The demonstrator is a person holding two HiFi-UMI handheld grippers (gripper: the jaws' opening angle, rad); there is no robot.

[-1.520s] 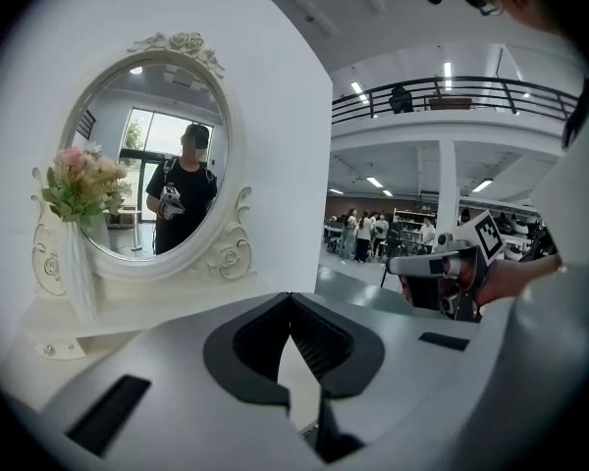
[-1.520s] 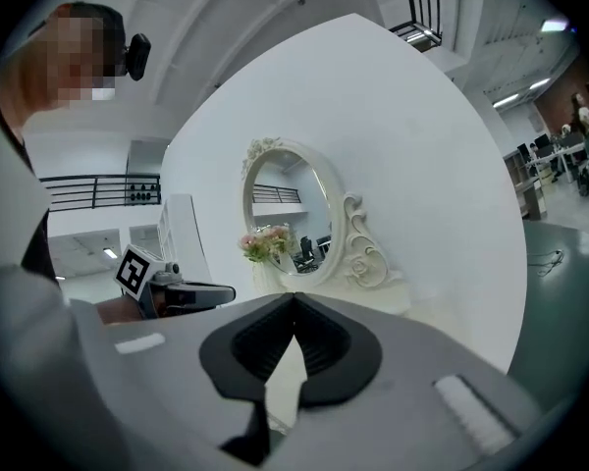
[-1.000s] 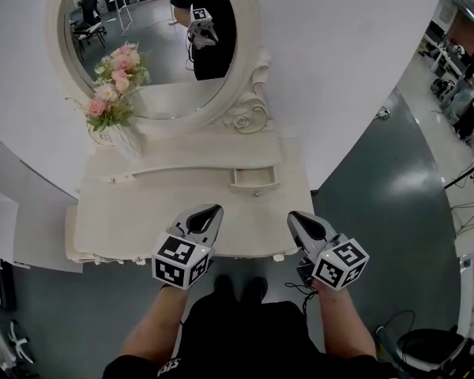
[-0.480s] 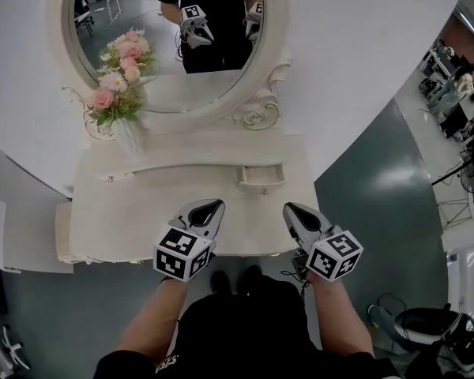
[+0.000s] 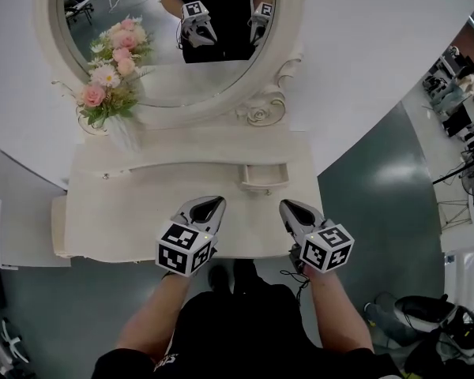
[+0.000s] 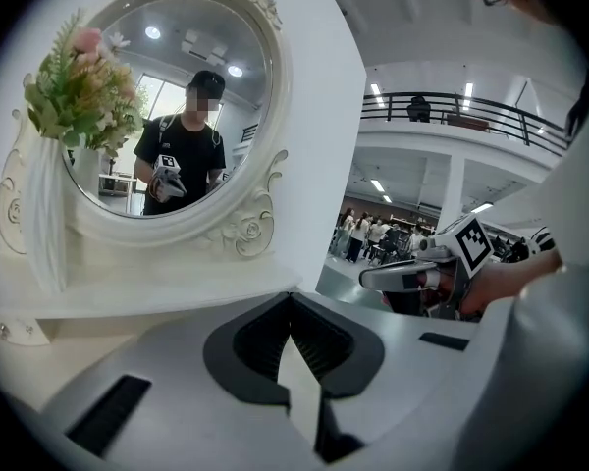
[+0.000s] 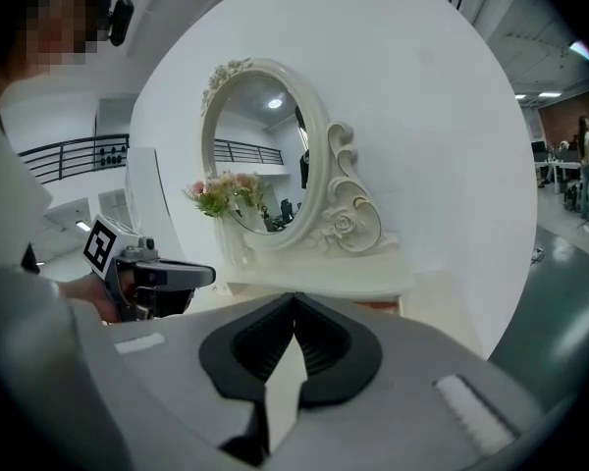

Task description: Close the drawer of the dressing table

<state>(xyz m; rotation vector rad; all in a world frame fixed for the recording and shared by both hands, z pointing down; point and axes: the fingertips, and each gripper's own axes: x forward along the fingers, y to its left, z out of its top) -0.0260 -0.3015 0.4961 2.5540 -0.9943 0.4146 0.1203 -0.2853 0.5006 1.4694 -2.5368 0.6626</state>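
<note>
Looking down in the head view, I find the drawer pulled slightly out under the back shelf, right of centre on the white worktop, just ahead of my right gripper; my left gripper hovers alongside. It looks light and free-sliding, so I'd push flat on its stiff front. Left gripper view: jaws together, empty, with the mirror ahead. Right gripper view: jaws together, empty, with glossy grey floor beyond.

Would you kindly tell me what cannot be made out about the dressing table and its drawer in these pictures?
Head view: the drawer is too small to see what is inside it.
Left gripper view: the drawer is hidden behind the body of the left tool.
Head view: the table legs are hidden under the tabletop.
Head view: the mouth of the vase is covered by the flowers.
</note>
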